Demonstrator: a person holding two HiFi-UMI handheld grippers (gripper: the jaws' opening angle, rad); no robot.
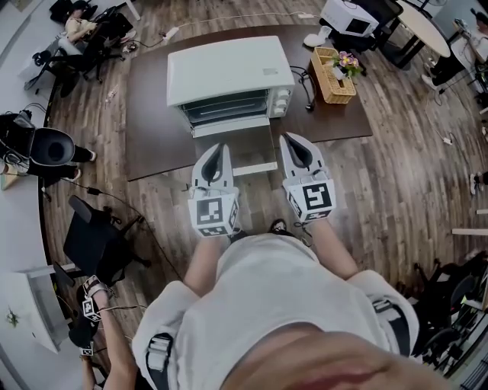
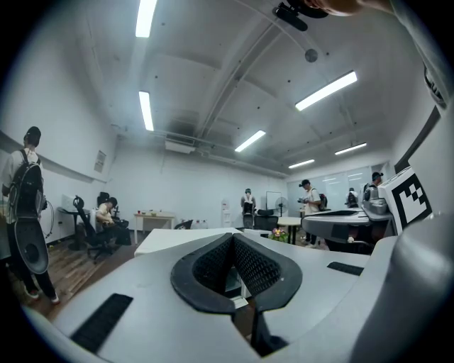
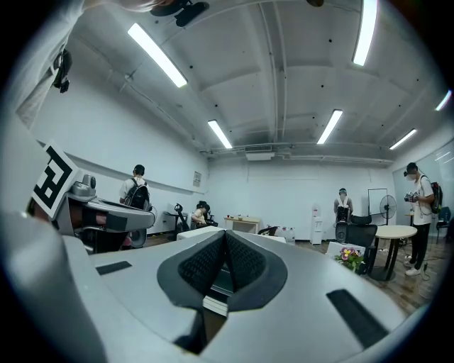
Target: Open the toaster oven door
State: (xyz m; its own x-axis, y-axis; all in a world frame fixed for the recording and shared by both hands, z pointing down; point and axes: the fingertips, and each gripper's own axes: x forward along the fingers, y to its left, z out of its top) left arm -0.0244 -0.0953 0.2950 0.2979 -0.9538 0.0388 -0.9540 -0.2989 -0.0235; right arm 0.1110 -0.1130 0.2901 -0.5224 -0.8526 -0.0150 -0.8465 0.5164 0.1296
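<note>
In the head view a white toaster oven [image 1: 229,72] stands on a dark brown table [image 1: 152,114]. Its door [image 1: 252,152] appears folded down flat toward me, its white front edge [image 1: 255,169] lying between my two grippers. My left gripper [image 1: 218,149] is shut and empty, its tip by the door's left side. On the door's right side, my right gripper [image 1: 292,142] is also shut and empty. Both point level at the oven. In the left gripper view the left gripper [image 2: 233,237] shows its pads closed together, and so does the right gripper [image 3: 225,234] in its own view.
A wicker basket [image 1: 333,75] with flowers sits on the table right of the oven. Office chairs [image 1: 95,236] and a person [image 1: 80,27] are at the left. A round table [image 1: 423,23] and people stand at the far right. The floor is wood.
</note>
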